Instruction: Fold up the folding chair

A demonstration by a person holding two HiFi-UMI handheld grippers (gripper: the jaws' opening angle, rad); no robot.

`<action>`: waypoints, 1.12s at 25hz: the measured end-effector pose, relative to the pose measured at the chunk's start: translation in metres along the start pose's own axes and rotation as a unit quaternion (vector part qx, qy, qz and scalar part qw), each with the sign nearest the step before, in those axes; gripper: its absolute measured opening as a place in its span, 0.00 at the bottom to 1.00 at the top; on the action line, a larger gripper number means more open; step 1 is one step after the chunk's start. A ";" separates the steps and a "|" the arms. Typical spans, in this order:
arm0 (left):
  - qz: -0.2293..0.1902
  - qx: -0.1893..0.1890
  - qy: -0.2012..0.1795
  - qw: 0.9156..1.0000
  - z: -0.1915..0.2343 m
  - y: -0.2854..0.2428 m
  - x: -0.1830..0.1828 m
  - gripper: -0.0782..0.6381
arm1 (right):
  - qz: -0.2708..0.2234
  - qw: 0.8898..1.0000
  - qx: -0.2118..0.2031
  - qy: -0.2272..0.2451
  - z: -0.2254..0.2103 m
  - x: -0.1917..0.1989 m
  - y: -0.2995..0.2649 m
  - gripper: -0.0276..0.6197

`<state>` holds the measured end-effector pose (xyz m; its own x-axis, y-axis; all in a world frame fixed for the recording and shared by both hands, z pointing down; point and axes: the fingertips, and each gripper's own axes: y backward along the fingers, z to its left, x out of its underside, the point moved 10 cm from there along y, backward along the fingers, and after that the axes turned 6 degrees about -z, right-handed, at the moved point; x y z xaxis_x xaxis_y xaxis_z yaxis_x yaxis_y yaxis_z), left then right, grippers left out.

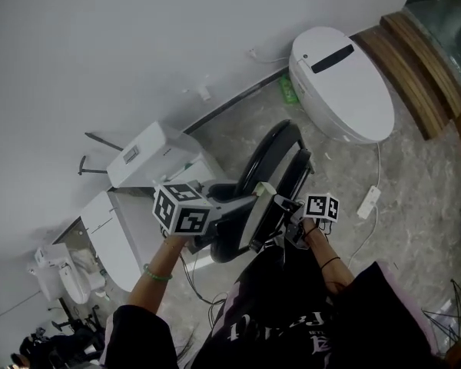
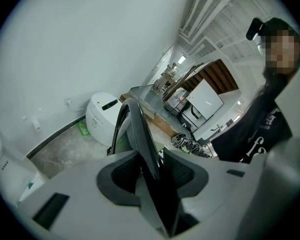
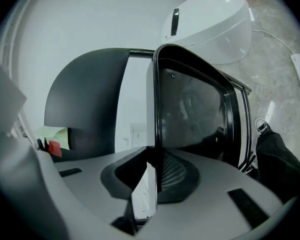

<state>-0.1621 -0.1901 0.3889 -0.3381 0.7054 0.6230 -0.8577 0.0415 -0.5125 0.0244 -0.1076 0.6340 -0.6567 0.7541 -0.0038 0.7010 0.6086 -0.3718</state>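
1. The left tool point(image 2: 151, 171) grips the panel edge of the black folding chair point(image 1: 263, 162), on the side away from the toilet point(image 1: 342, 83).
2. The right tool point(image 3: 157, 176) is clamped on the chair's thin rim.
3. The chair stands upright on the floor point(image 1: 415, 198), just before the toilet.

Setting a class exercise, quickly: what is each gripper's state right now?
Left gripper: closed on the black folding chair's edge.
Right gripper: closed on the same chair's thin rim.

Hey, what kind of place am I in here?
Probably a bathroom-fixture showroom or storeroom: a closed-lid white toilet and a second toilet's cistern stand along one wall on a marbled floor.
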 end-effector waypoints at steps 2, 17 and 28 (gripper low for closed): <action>-0.002 -0.009 -0.002 1.000 -0.004 0.000 -0.012 0.31 | 0.007 1.000 -0.004 0.007 0.009 -0.013 -0.002 0.14; -0.032 -0.078 -0.030 0.996 0.043 -0.001 -0.119 0.30 | 0.021 0.998 -0.030 0.049 0.069 -0.138 -0.064 0.14; -0.012 -0.047 -0.065 0.997 0.140 0.028 -0.184 0.30 | -0.042 0.998 -0.007 0.046 0.107 -0.188 -0.155 0.14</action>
<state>-0.1782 -0.4180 0.3430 -0.3701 0.6054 0.7046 -0.8285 0.1280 -0.5452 0.0094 -0.3698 0.5934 -0.6851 0.7196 0.1129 0.6490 0.6735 -0.3538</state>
